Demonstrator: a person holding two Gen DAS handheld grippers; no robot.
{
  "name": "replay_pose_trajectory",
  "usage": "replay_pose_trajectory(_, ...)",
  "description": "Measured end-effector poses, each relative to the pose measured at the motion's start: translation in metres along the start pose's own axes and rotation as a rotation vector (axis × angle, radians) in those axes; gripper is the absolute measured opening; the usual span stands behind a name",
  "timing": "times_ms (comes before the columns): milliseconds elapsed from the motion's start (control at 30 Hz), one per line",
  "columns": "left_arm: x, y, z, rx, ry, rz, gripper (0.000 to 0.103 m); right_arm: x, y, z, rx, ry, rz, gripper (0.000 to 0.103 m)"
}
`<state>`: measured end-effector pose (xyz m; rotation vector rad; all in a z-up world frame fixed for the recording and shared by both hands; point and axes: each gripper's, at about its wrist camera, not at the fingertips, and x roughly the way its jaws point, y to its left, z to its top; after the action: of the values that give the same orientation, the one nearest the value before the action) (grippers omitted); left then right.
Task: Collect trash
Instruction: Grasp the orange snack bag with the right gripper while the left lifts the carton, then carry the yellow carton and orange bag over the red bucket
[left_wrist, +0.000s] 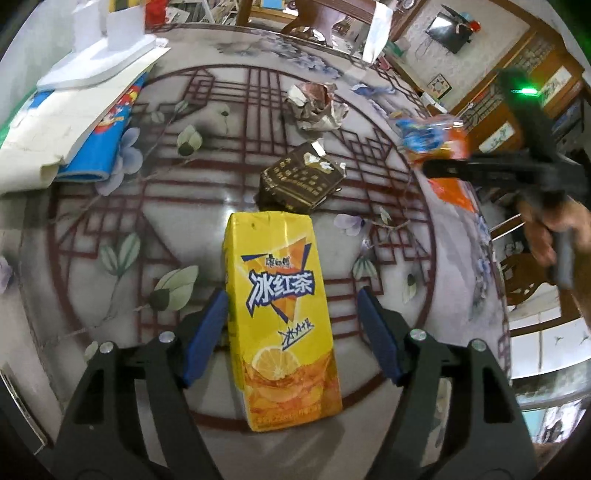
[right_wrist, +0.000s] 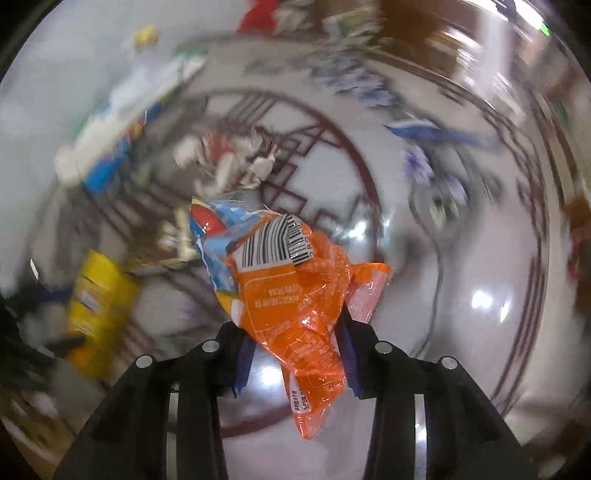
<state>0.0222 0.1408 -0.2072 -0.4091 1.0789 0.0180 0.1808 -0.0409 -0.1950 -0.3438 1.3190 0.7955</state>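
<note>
With the right gripper (right_wrist: 295, 354) clenched on the wrapper (right_wrist: 295, 295), the left gripper (left_wrist: 291, 328), released, should centre on the carton (left_wrist: 280, 314) before squeezing.

Your left gripper (left_wrist: 291, 332) has matte black arms with triangular cut-outs, silver round pivot pins and ribbed blue pads (left_wrist: 207, 334). Your right gripper (right_wrist: 295, 362) is built the same: black slotted arms, silver pins, blue pads. From the left camera, its black body shows a green light, held in your bare hand (left_wrist: 550, 236).

yellow carton (left_wrist: 280, 314) — "冰红茶" | orange wrapper (right_wrist: 295, 302) — barcode
</note>
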Motion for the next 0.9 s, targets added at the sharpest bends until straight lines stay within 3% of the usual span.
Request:
replay_pose_trajectory(100, 0.007, -0.008, 0.0, 0.019, 0.01, 0.033, 0.079, -0.025, 0.013, -0.038, 0.148, -0.07, 0.048, 0.04)
replay_pose_trajectory(233, 0.008, -0.016, -0.003, 0.059, 0.009, 0.049, 0.08, -0.041, 0.048, -0.07, 0.222, -0.115, -0.015, 0.04)
replay_pose_trajectory(300, 0.008, -0.018, -0.003, 0.073, -0.001, 0.066, 0.077, -0.044, 0.051, -0.088, 0.288, -0.13, 0.005, 0.04)
replay_pose_trajectory(367, 0.01, -0.018, -0.001, 0.078, -0.007, 0.079, 0.058, -0.049, 0.055, -0.103, 0.352, -0.151, -0.004, 0.04)
replay_pose_trajectory(500, 0.008, -0.016, 0.005, 0.068, -0.014, 0.085, 0.055, -0.061, 0.057, -0.126, 0.448, -0.187, 0.01, 0.04)
replay_pose_trajectory(900, -0.098, -0.08, 0.017, 0.176, -0.313, 0.045, 0.055, -0.133, 0.053, -0.144, 0.498, -0.391, -0.049, 0.04)
